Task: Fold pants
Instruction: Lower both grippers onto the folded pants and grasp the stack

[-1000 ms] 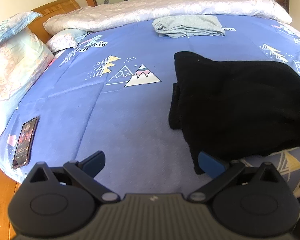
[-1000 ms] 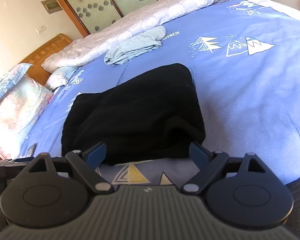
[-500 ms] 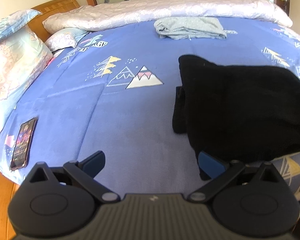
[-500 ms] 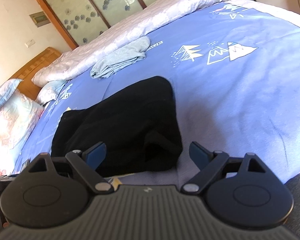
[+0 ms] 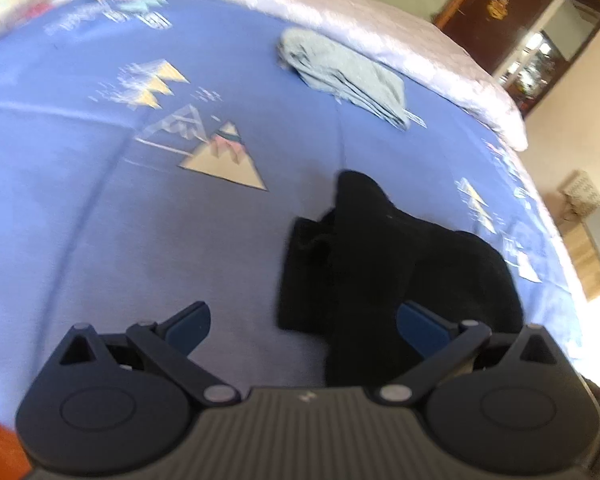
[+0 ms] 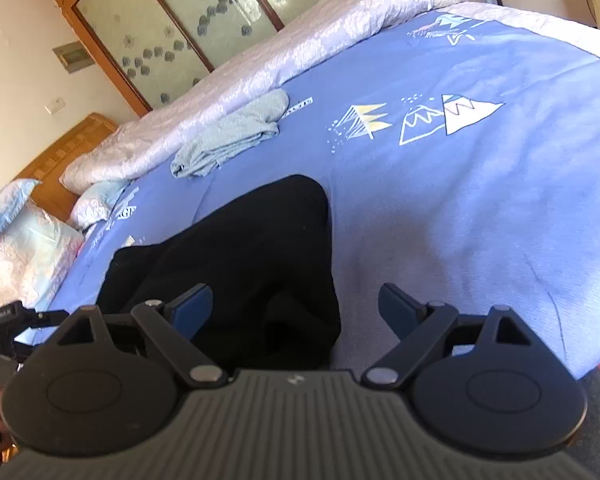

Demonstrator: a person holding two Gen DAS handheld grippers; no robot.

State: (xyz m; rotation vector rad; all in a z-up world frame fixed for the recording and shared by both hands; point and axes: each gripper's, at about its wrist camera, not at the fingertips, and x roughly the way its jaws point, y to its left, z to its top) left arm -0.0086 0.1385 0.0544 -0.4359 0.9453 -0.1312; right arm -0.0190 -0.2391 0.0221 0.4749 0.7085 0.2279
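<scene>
Where tools gape, black pants [image 5: 384, 264] unheld.

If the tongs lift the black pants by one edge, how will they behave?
The black pants will probably droop, since they lie in soft, rumpled folds. The layers may slide apart, as nothing holds them. They look thick, so perhaps somewhat heavy.
</scene>
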